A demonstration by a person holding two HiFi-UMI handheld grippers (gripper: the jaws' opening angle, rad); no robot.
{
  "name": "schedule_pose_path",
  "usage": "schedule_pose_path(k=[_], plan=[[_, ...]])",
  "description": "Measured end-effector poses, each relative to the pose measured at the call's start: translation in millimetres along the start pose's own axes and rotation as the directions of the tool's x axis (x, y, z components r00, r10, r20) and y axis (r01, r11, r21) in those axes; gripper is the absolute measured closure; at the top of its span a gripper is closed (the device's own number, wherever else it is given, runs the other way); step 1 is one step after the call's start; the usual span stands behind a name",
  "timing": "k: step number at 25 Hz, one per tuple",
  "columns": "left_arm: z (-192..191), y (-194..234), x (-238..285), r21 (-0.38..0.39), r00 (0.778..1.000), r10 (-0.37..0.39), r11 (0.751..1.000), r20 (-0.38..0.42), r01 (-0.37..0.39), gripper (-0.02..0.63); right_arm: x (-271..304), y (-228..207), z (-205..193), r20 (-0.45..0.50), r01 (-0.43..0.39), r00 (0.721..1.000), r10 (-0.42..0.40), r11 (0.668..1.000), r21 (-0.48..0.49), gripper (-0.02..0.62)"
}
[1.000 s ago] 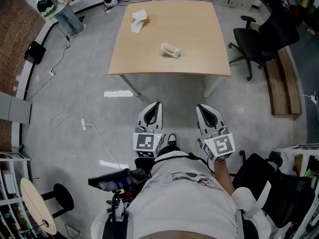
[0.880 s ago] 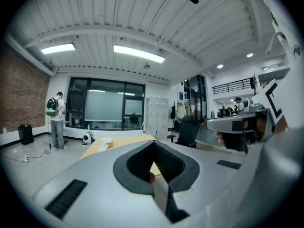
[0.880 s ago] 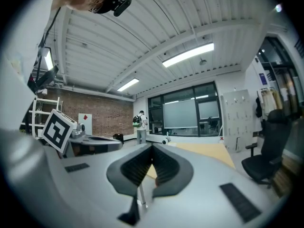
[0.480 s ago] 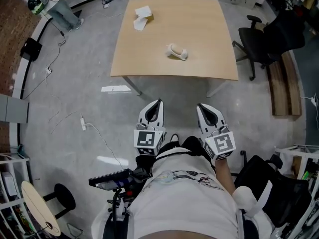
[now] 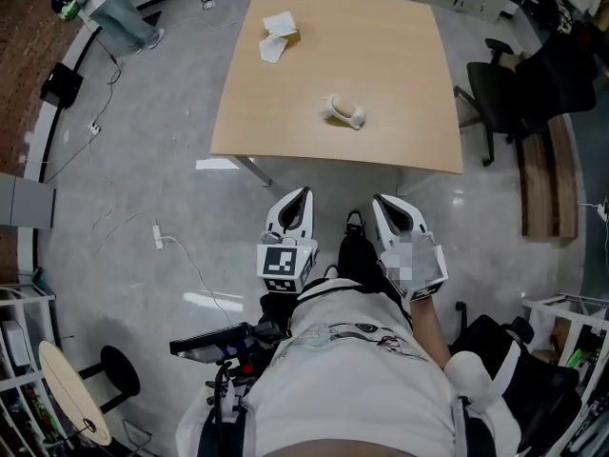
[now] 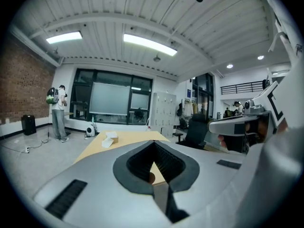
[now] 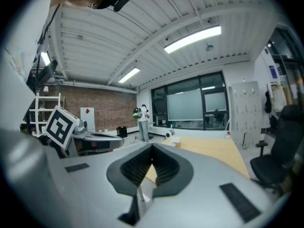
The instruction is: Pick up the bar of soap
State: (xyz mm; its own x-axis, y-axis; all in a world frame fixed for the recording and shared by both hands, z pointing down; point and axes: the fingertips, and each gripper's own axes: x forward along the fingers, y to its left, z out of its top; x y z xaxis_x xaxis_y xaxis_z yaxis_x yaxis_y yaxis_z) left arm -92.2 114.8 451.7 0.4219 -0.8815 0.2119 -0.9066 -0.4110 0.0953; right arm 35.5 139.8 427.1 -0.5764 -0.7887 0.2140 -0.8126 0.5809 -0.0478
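Observation:
A whitish oblong object, apparently the bar of soap, lies near the middle of the light wooden table. A small tan box with white paper sits at the table's far left and also shows in the left gripper view as the box. My left gripper and right gripper hang side by side over the grey floor, short of the table's near edge, pointing at it. Both are shut and hold nothing. Each gripper view looks along its closed jaws, left gripper and right gripper, toward the tabletop.
A black office chair and a wooden bench stand right of the table. A person stands far left by the wall. A power strip with cables lies on the floor at left. Table legs stand just ahead.
The table has slid closer and lower in the head view as I moved toward it. Both grippers kept their side-by-side pose and stayed shut.

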Motion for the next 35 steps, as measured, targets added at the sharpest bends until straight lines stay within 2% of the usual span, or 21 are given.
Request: schedule_pose_path(k=[6,11,18,22,30,35], plan=[[27.4,23.7,69.1,0.011,0.999,0.044,0.999,0.016,-0.044,0.606,55.0,-55.2,23.1,0.043,-0.025,0.999,0.025,1.0,-0.002,0.591],[47.7,21.9,127.8,0.045,0.999,0.037,0.998,-0.002,-0.036,0.606,85.3,-103.4,26.1,0.035,-0.033,0.999,0.031,0.999,0.042,0.591],[35.2,27.5,200.0,0.017,0.996,0.024,1.0,-0.087,-0.023,0.606,124.1,-150.7,14.9,0.004,-0.053,0.999,0.053,0.997,0.053,0.591],[34.5,30.5,235.4,-0.003,0.994,0.034,0.999,-0.107,-0.034,0.606,143.2,-172.6,7.3,-0.037,-0.078,0.996,0.081,0.994,0.072,0.591],[-17.6,52.6,272.0,-0.058,0.974,0.061,0.995,-0.219,-0.076,0.606,203.0,-191.0,-41.3,-0.181,-0.151,0.969,0.167,0.984,0.096,0.591],[-62.2,74.2,286.2,-0.101,0.949,0.073,0.989,-0.306,-0.109,0.606,241.1,-190.8,-78.4,-0.247,-0.182,0.948,0.201,0.978,0.099,0.591]])
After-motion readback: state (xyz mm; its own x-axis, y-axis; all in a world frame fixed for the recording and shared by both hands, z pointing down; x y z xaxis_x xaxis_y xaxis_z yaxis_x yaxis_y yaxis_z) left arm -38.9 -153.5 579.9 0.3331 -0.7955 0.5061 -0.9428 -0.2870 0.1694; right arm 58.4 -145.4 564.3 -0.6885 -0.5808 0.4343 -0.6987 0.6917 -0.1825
